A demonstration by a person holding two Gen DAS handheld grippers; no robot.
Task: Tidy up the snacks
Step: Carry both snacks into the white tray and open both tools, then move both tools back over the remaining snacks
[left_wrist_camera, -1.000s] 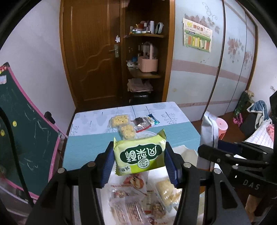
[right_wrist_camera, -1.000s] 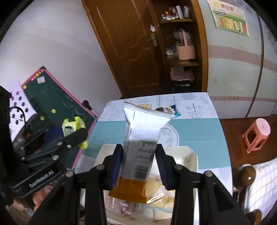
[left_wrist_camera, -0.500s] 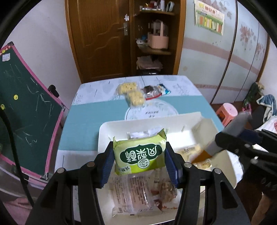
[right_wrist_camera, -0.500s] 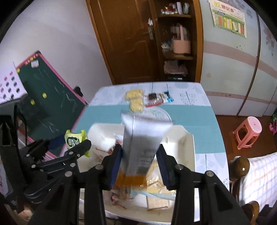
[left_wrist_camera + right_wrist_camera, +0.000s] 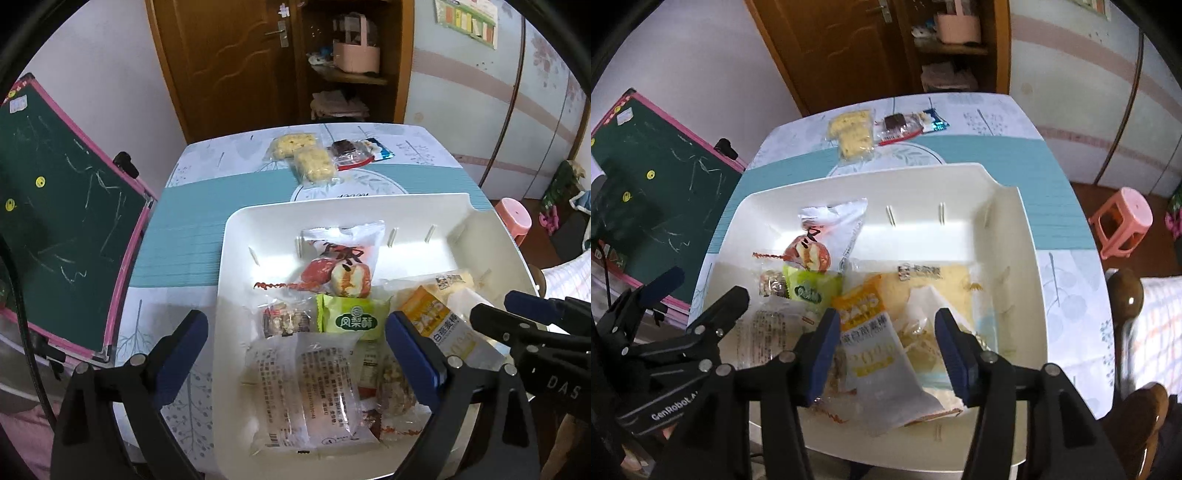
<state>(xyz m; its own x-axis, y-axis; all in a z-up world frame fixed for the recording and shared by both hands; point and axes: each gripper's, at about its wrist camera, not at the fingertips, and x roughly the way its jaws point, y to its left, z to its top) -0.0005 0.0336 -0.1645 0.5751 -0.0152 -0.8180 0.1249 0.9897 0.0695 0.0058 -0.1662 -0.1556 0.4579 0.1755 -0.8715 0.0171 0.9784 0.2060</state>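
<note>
Snacks are lying piled in the white tray (image 5: pixel 236 236) on the table (image 5: pixel 192 221). The green packet (image 5: pixel 352 319) is resting among them, just beside the orange-and-white packet (image 5: pixel 875 343), with a clear wrapper (image 5: pixel 306 384) overlapping its near edge. The left gripper (image 5: pixel 295 343) is hovering over the tray with jaws spread wide, holding nothing. The right gripper (image 5: pixel 884 347) is likewise standing spread apart above the orange-and-white packet, gripping nothing. Four further packets, two yellow biscuit packs (image 5: pixel 306 157) among them, are sitting at the table's far end, well apart from the tray.
</note>
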